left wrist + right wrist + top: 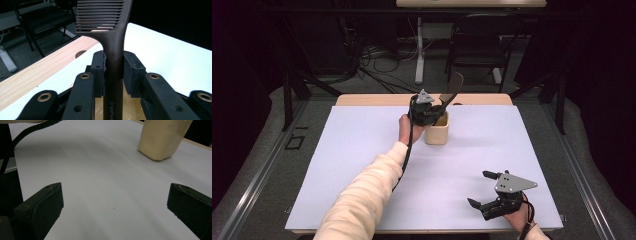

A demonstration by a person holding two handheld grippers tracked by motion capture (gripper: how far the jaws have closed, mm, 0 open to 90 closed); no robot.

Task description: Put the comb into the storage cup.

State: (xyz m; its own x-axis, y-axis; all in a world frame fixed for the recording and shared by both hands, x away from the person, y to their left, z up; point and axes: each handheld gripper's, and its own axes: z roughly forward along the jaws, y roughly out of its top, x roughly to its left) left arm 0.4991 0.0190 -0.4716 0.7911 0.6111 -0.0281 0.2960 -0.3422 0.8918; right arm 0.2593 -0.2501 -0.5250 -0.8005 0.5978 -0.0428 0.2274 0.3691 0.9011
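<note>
A dark brown comb (451,90) stands tilted over a cream square cup (437,129) near the table's far middle. My left gripper (432,107) is shut on the comb's handle (113,67); the pads (98,68) press it from both sides, and the comb's teeth (98,15) rise above them. The handle's lower end reaches down over the cup's opening (130,110). My right gripper (479,190) rests low at the table's near right, jaws wide apart with nothing between them. Its own view has bare white table between its fingertips (43,202) and the cream cup (162,137) farther off.
A white sheet (362,165) covers the table, with a wooden strip (377,99) along the far edge. A cable (404,160) trails along the left sleeve. Beyond the table are a dark chair (477,45), a white desk leg (419,50) and floor cables.
</note>
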